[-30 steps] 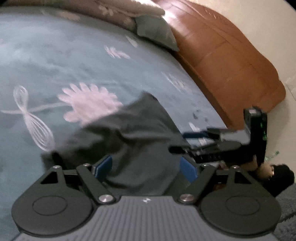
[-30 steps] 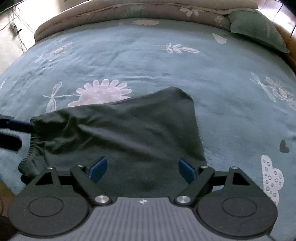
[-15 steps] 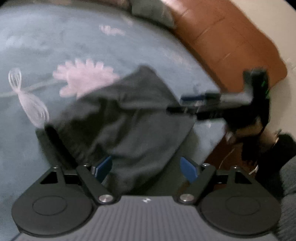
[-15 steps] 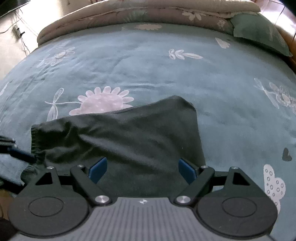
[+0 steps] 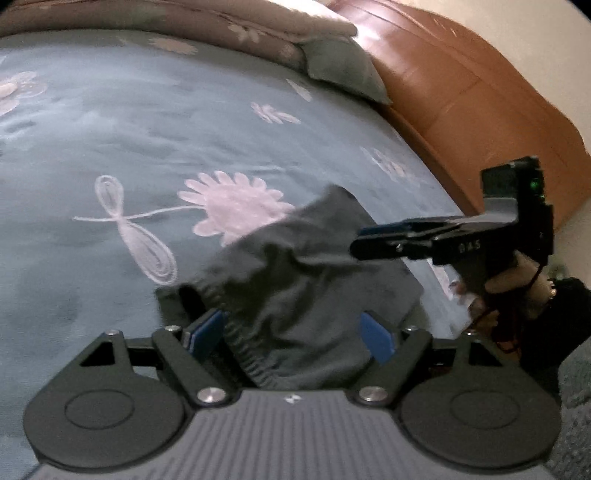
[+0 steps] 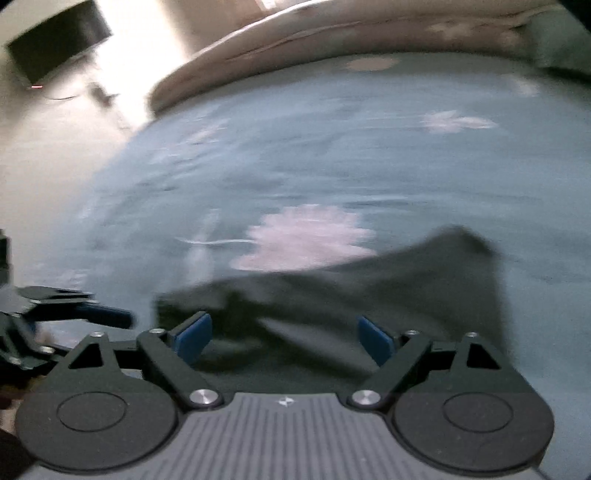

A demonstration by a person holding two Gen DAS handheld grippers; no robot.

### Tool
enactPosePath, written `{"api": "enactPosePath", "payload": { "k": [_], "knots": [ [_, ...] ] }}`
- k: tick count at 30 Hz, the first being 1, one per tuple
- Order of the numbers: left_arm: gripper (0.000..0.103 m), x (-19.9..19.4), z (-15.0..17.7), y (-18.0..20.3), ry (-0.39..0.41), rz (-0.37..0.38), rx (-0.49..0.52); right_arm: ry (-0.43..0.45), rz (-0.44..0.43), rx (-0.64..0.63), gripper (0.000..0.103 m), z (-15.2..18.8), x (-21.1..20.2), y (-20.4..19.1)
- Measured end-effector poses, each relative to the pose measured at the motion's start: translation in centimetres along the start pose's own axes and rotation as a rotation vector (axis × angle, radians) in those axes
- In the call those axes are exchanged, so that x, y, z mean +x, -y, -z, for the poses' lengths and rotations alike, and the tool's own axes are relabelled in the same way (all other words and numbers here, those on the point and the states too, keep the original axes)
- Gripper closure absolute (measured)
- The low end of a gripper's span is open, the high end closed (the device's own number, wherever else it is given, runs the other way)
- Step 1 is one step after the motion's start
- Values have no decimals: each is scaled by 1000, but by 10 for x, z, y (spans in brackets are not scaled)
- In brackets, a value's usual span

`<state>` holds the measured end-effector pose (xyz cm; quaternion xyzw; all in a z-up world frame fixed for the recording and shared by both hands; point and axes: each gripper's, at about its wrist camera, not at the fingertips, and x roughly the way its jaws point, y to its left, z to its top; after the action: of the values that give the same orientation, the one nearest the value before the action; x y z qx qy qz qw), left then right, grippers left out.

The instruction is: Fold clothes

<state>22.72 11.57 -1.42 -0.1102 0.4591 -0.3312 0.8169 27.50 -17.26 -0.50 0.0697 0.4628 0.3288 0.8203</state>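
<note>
A dark grey garment point(image 5: 306, 295) with an elastic waistband lies crumpled on the blue flowered bedspread point(image 5: 110, 140). My left gripper point(image 5: 291, 332) stands open low over its waistband end, the blue pads point(image 5: 207, 328) wide apart with cloth between them. My right gripper point(image 5: 360, 242), held in a hand, hovers over the garment's right side. In the blurred right wrist view the right gripper point(image 6: 284, 338) is open over the garment point(image 6: 369, 291), and the left gripper point(image 6: 107, 310) reaches in from the left edge.
A rolled brownish quilt point(image 5: 221, 22) and a green pillow point(image 5: 343, 70) lie at the bed's far end. A wooden headboard point(image 5: 461, 103) runs along the right. Bare floor with a black box point(image 6: 55, 44) lies beyond the bed's left side.
Both views pulled back and tilted up, showing more bed. The right view swung left and blurred. The waistband end now lies between the left pads, and the right gripper sits higher over the garment.
</note>
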Motion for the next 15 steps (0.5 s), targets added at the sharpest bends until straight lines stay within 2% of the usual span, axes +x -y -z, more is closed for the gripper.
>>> {"api": "enactPosePath", "payload": {
  "k": [2, 4, 7, 10, 15],
  "knots": [
    [22, -3, 5, -5, 14, -4, -40, -47, -27, -22, 10, -7, 25, -2],
    [22, -5, 10, -9, 20, -13, -69, -85, -13, -18, 10, -14, 50, 0],
    [22, -6, 17, -15, 25, -22, -101, -30, 11, 47, 10, -23, 62, 8],
    [22, -7, 22, -22, 30, -33, -132, 24, 12, 85, 9, -31, 50, 7],
    [22, 3, 25, -36, 20, -50, -195, 34, 15, 52, 7, -21, 25, -1]
  ]
}}
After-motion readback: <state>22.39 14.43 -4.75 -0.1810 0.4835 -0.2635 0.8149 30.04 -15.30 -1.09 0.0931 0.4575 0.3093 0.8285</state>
